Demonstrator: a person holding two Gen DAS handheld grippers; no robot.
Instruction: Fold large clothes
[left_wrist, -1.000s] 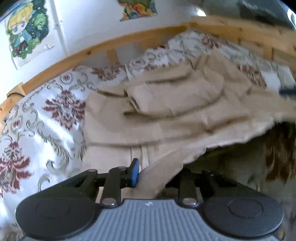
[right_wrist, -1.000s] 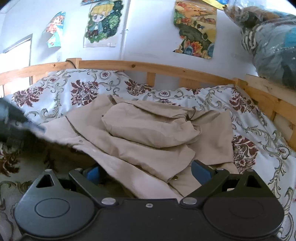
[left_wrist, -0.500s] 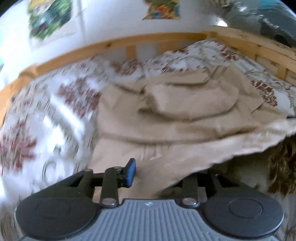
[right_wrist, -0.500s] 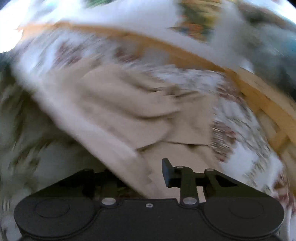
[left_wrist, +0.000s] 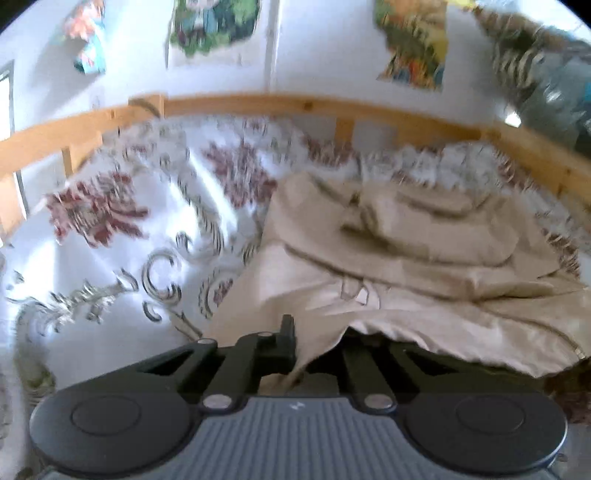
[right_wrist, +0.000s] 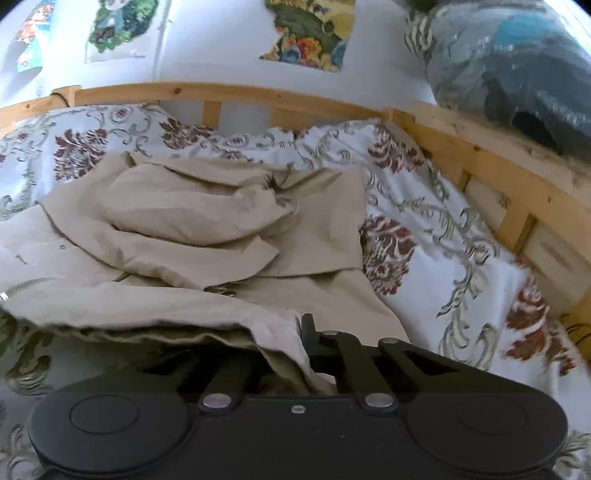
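Observation:
A large beige garment (left_wrist: 406, 258) lies crumpled on the floral bedspread (left_wrist: 147, 221), its near hem lifted off the bed. My left gripper (left_wrist: 299, 334) holds the hem's left end, its jaws closing tight on the cloth; the fabric hides the right finger. In the right wrist view the same garment (right_wrist: 203, 206) spreads to the left. My right gripper (right_wrist: 295, 338) has its jaws closing on the hem's right end, with the left finger buried under the fabric.
A wooden bed rail (left_wrist: 295, 105) runs around the far side and along the right (right_wrist: 498, 166). A plastic-wrapped bundle (right_wrist: 517, 74) sits above the right rail. Posters hang on the white wall. Bare bedspread (right_wrist: 443, 258) lies on both sides of the garment.
The right gripper's jaws went from wide open to clamped on the hem. The left gripper rolled level and shifted left, so the garment now sits to the right in its view.

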